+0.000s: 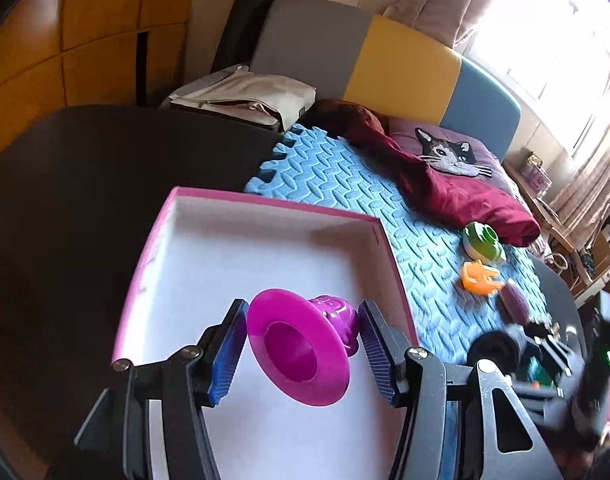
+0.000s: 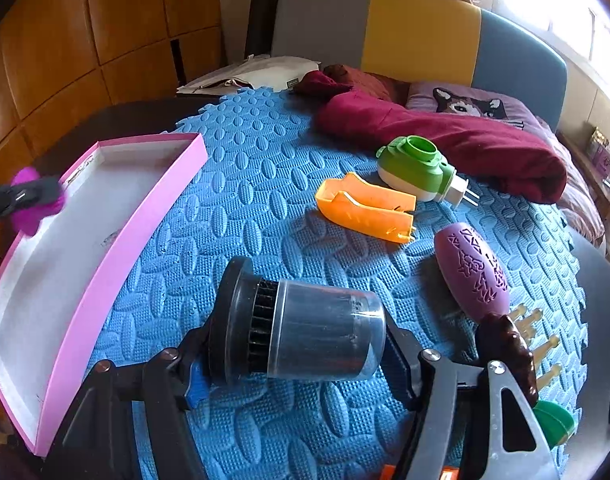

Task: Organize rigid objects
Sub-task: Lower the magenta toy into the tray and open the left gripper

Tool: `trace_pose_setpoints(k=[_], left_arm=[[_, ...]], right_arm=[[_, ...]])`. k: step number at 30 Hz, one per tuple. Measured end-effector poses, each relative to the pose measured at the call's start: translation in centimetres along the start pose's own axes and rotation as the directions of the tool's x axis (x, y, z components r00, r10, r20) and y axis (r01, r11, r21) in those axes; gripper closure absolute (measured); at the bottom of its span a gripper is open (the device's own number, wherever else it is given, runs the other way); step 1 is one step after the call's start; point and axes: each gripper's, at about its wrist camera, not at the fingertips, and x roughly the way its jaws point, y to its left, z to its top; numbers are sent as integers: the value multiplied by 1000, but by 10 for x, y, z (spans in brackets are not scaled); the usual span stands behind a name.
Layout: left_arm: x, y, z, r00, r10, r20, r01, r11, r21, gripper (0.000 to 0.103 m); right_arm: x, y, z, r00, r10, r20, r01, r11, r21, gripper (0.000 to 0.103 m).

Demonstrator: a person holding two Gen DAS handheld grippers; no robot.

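My left gripper (image 1: 303, 320) is shut on a magenta flanged cup (image 1: 301, 344), its pads pressing the flange and the body. It hangs over the white floor of a pink-rimmed tray (image 1: 265, 202). In the right wrist view that tray (image 2: 153, 216) lies at the left of the blue foam mat (image 2: 257, 184), with the blurred left gripper (image 2: 25, 196) above its far corner. My right gripper (image 2: 295, 342) is shut endwise on a black cylinder with a clear cover (image 2: 317, 332), which lies on its side on the mat.
Further back on the mat lie an orange clip (image 2: 365, 208), a green-and-white plug-in device (image 2: 417, 168) and a purple egg-shaped brush (image 2: 473, 272). A brown pegged piece (image 2: 509, 352) sits beside my right finger. A dark red cloth (image 2: 445, 136) borders the back.
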Motion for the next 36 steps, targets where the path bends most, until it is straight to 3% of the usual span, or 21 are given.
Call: trace_pose_setpoints(k=[7, 9, 10, 12, 25, 27, 31, 34, 36], left_arm=[[38, -13, 29, 1000, 2, 7, -2, 999, -35, 46], [45, -15, 35, 1000, 4, 10, -4, 999, -40, 41], [50, -16, 38, 1000, 4, 1, -4, 999, -38, 29], [51, -15, 40, 1000, -3, -11, 3, 998, -56, 26], [-43, 8, -4, 994, 48, 96, -48, 999, -5, 24], [-61, 24, -13, 989, 79, 124, -76, 997, -29, 23], [-94, 74, -29, 974, 169, 152, -143, 976, -163, 23], [-116, 114, -41, 943, 289, 163, -242, 936, -257, 23], [-119, 136, -50, 915, 381, 132, -332, 897, -292, 23]], right_arm=[[0, 2, 0, 1000, -11, 6, 12, 1000, -15, 34], [0, 2, -1, 1000, -12, 7, 12, 1000, -16, 34], [0, 3, -1, 1000, -13, 8, 13, 1000, -17, 34], [0, 3, -1, 1000, -12, 7, 12, 1000, -16, 34], [-2, 5, -2, 1000, -21, 11, 21, 999, -24, 34], [-2, 6, -2, 1000, -24, 12, 24, 999, -26, 34], [-2, 7, -2, 999, -34, 17, 35, 999, -37, 34], [-2, 8, -2, 999, -42, 20, 43, 998, -41, 34], [-2, 9, -3, 999, -50, 21, 51, 998, -45, 34]])
